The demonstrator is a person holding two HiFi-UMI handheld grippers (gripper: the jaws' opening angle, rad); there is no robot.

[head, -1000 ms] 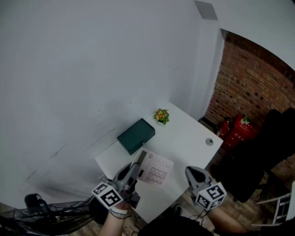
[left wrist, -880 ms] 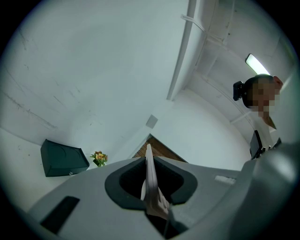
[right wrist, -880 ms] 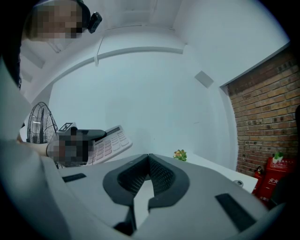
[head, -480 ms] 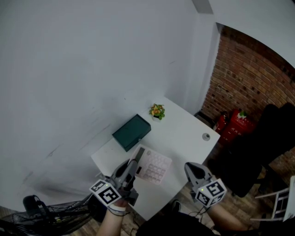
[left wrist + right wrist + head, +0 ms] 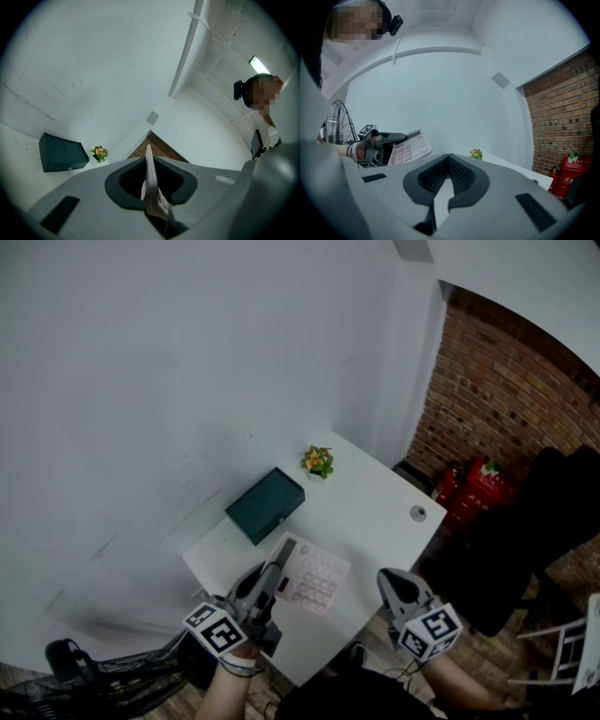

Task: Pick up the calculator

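Observation:
The calculator (image 5: 314, 579), pale pink with rows of keys, hangs tilted over the near part of the white table (image 5: 375, 502). My left gripper (image 5: 269, 585) is shut on its left edge. In the left gripper view the calculator (image 5: 151, 187) shows edge-on, pinched between the jaws of the left gripper (image 5: 148, 161). From the right gripper view, the calculator (image 5: 410, 147) sticks out of the left gripper (image 5: 393, 138), with its keys facing up. My right gripper (image 5: 397, 591) hovers at the table's near right edge, and its jaws (image 5: 449, 157) are shut on nothing.
A dark green box (image 5: 265, 505) and a small potted flower (image 5: 317, 461) stand at the table's far side by the white wall. A round grommet (image 5: 417, 513) sits at the right end. Red fire extinguishers (image 5: 478, 486) and a black chair (image 5: 534, 540) are right, a wire fan (image 5: 103, 681) left.
The calculator stays in my left gripper at much the same height. Only the head view has shifted slightly; both grippers keep their places.

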